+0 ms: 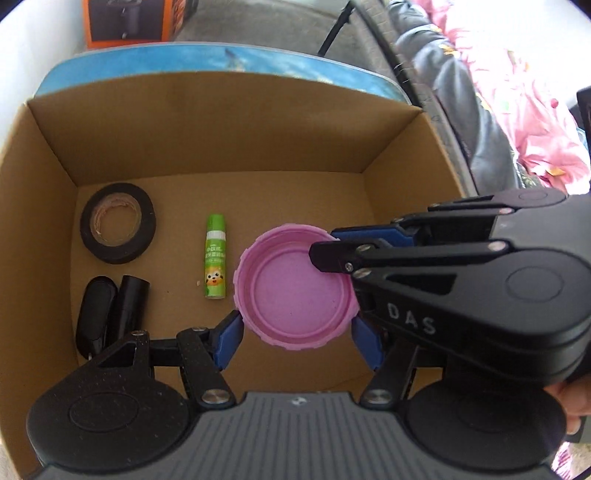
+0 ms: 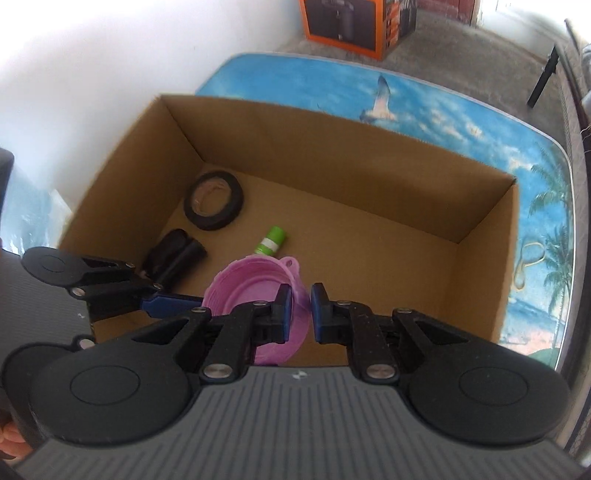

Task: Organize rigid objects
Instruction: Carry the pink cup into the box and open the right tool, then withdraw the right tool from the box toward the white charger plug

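Over the open cardboard box (image 1: 221,122) hangs a pink round lid (image 1: 295,288), hollow side facing the camera. My left gripper (image 1: 298,341) spans it, its blue pads pressing on opposite sides of the rim. My right gripper (image 1: 327,243) comes in from the right and pinches the lid's far-right rim. In the right wrist view, my right gripper (image 2: 298,314) is shut on the thin wall of the lid (image 2: 251,284). One of the left gripper's blue fingers (image 2: 170,302) touches the lid's left edge.
On the box floor lie a black tape roll (image 1: 147,225), a green glue stick (image 1: 215,258) and two black cylindrical items (image 1: 110,314). The box sits on a blue beach-print table (image 2: 424,110). An orange carton (image 2: 351,26) stands on the floor beyond. A person's pink clothing (image 1: 517,92) is at right.
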The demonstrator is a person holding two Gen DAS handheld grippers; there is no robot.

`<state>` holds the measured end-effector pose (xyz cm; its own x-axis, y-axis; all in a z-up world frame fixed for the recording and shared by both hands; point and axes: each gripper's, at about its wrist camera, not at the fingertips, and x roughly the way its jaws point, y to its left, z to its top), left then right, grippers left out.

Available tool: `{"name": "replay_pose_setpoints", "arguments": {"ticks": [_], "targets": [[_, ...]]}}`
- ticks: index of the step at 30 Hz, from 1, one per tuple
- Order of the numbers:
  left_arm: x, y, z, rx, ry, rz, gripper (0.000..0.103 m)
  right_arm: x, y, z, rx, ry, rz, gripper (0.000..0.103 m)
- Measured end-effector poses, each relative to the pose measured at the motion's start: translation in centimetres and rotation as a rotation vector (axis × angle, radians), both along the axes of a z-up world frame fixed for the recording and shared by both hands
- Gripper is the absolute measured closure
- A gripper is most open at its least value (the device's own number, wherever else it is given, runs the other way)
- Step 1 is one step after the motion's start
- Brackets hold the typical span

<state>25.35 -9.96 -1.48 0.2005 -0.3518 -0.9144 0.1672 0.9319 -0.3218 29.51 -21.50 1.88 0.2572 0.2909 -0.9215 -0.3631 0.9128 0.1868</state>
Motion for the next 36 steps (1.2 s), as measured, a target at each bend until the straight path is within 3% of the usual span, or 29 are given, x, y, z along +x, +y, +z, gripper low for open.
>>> {"name": "replay_pose_setpoints", "arguments": {"ticks": [8, 20, 29, 32, 36], "targets": [[2.5, 0.7, -2.5, 0.044, 0.096, 0.073, 0.038, 2.5, 1.3, -3.5, -0.029, 0.081, 0.013, 0.093], [1.7, 3.0, 0.0, 0.055, 0.009, 0.139, 0.037, 4.7, 2.2, -2.9, 0.119, 0.050, -0.041, 0.091], [-3.0, 3.6, 4.1, 0.027, -0.137, 0.113, 0.036, -1.2, -1.4, 3.5, 0.258, 0.024, -0.087, 0.090], [-6.0, 3.7, 6.1, 0.036, -0.235, 0.080, 0.032, -2.9, -0.9, 3.6, 0.227, 0.041, -0.056, 0.090], [-10.2, 4.1, 7.8, 0.048, -0.349, 0.019, 0.028, -3.4, 0.7, 1.6, 0.145, 0.095, -0.037, 0.090]]}}
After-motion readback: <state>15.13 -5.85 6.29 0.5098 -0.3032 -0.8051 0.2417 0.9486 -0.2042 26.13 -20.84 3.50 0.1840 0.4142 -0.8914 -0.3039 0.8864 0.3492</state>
